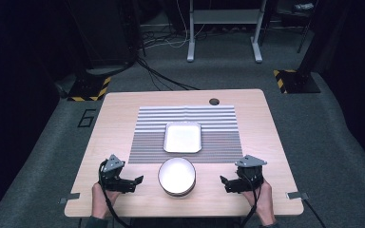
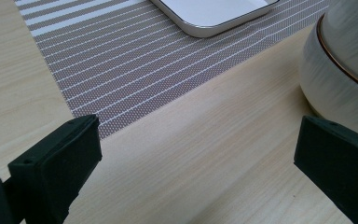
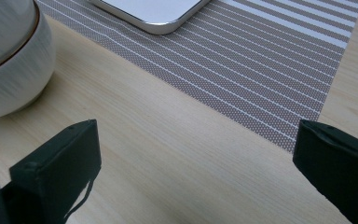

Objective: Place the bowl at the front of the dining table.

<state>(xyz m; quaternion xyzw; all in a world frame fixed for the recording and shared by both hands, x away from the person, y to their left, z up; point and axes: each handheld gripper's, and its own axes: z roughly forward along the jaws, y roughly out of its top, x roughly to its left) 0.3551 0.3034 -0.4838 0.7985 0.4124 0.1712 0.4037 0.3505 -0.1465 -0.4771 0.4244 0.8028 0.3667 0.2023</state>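
Note:
A round white bowl (image 1: 177, 176) with a thin dark rim line sits on the wooden table (image 1: 119, 109) near its front edge. Behind it a white rectangular tray (image 1: 183, 137) lies on a grey striped placemat (image 1: 218, 121). My left gripper (image 1: 135, 183) rests left of the bowl, open, nothing between its jaws. My right gripper (image 1: 224, 183) rests right of the bowl, open too. In the left gripper view the bowl (image 2: 340, 60) stands at the right, the tray (image 2: 214, 14) at the top. In the right gripper view the bowl (image 3: 9, 60) is at the left, the tray (image 3: 149, 11) at the top.
The placemat (image 2: 135, 60) (image 3: 270, 74) ends short of the bowl. A round cable hole (image 1: 214, 101) sits at the table's far edge. Beyond the table are a white stand's legs (image 1: 223, 33), floor cables and yellow-black marked bases (image 1: 90, 90).

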